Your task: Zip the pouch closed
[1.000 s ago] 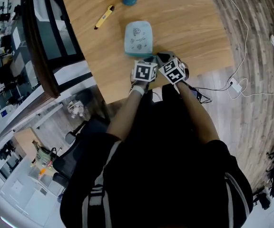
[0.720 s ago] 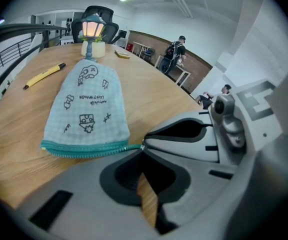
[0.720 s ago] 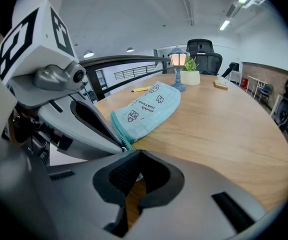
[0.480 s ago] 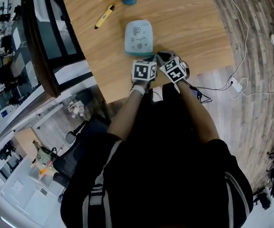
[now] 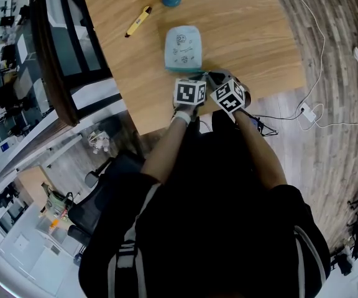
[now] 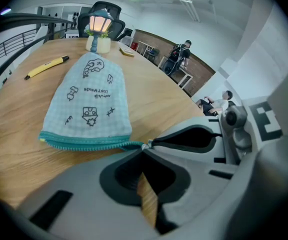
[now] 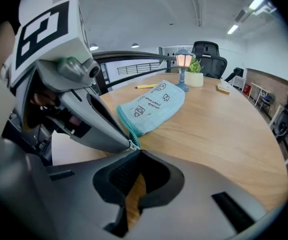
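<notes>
The right gripper (image 7: 134,151) has edged back; its fingers (image 7: 204,179) and the left gripper's (image 6: 145,149) are shut on the zipper's (image 6: 84,143) end, with the pouch (image 6: 86,104) lying beyond.

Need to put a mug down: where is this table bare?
Widest bare wood lies right of the light blue checked fabric pouch, out to the wooden table edge. Smaller patch: between yellow pen and near edge. Crowded at the zip: left gripper, right gripper.

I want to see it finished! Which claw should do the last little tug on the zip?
Right, probably. The zip looks shut almost to its end. The right claw pinches there in line with it, so it can tug straight along; the left claw pinches from the side.
</notes>
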A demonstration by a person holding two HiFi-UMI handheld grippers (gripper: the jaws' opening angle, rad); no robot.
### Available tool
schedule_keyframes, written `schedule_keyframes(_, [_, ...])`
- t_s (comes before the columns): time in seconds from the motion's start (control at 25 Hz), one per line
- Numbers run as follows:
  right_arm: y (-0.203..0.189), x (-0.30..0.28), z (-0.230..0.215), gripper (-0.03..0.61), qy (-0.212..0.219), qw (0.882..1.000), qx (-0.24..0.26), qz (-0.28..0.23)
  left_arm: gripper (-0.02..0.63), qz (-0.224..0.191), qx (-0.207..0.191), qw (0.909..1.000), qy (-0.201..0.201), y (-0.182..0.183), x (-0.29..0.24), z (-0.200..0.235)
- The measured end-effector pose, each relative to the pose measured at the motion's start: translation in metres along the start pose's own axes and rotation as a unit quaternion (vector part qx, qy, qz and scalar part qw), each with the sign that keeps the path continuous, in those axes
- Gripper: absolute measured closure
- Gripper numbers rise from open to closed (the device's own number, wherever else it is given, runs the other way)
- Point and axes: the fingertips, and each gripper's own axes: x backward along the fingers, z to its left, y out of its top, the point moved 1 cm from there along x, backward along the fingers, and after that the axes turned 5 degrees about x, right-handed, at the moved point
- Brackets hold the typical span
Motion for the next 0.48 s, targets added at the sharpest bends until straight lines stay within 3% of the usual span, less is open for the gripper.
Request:
schedule_keyframes(0.28, [-0.0074, -0.0027, 0.0102, 0.565, 0.005, 0.997, 0.061, 0.045, 0.615, 0.0, 0.005, 1.0, -0.005, 0.0019, -0.0031, 0.0013])
schedule_keyframes(0.48, [-0.0008, 0.0021, 0.0058, 0.565, 0.013, 0.999, 0.035, 0.029, 0.615, 0.005, 0.001, 1.0, -0.006, 0.001, -0.0029, -0.0003])
